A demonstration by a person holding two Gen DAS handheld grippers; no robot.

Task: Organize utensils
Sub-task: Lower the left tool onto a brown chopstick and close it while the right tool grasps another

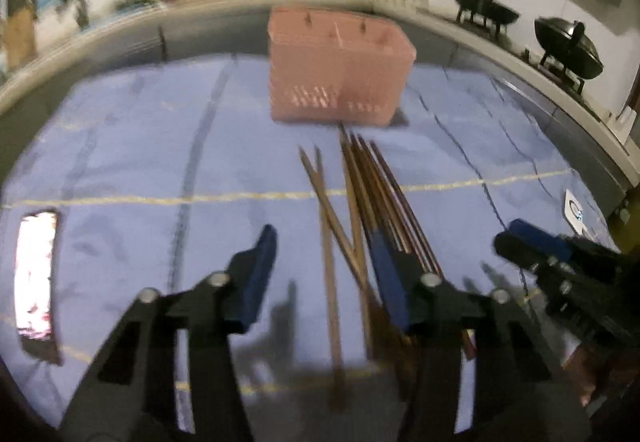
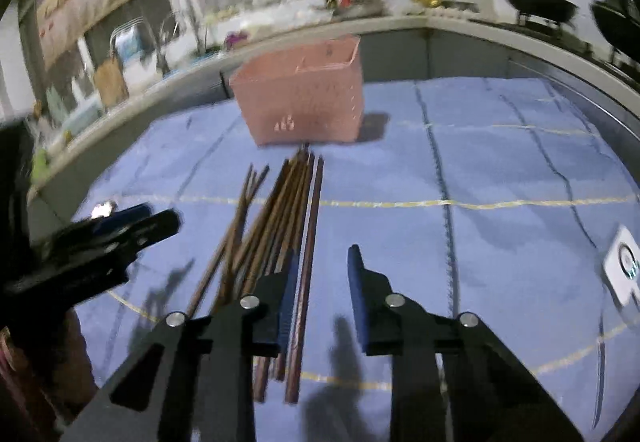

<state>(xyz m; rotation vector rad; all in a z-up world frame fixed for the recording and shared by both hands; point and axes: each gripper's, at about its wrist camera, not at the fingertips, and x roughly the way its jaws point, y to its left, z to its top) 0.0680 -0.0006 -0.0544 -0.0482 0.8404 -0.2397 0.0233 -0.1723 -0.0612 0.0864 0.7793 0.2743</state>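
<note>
Blue cloth (image 1: 140, 146) covers the bench beneath both tongs. Left tongs (image 1: 324, 254) stand apart over loose chopsticks (image 1: 352, 210), pressing nothing. Right tongs (image 2: 324, 262) are also apart, the outermost stick between their pads, unclamped. Beyond the sticks sits a pink basket (image 1: 340, 74), before a cluttered kitchen counter. Only the left view shows a lit phone (image 1: 36, 274).

A pink perforated utensil basket (image 1: 340, 78) stands upright on the blue cloth, its inside split by a divider. Just in front of it, a bundle of brown wooden chopsticks (image 1: 360, 202) lies flat, tips toward the basket; two lighter sticks cross beside the tighter dark group.
</note>
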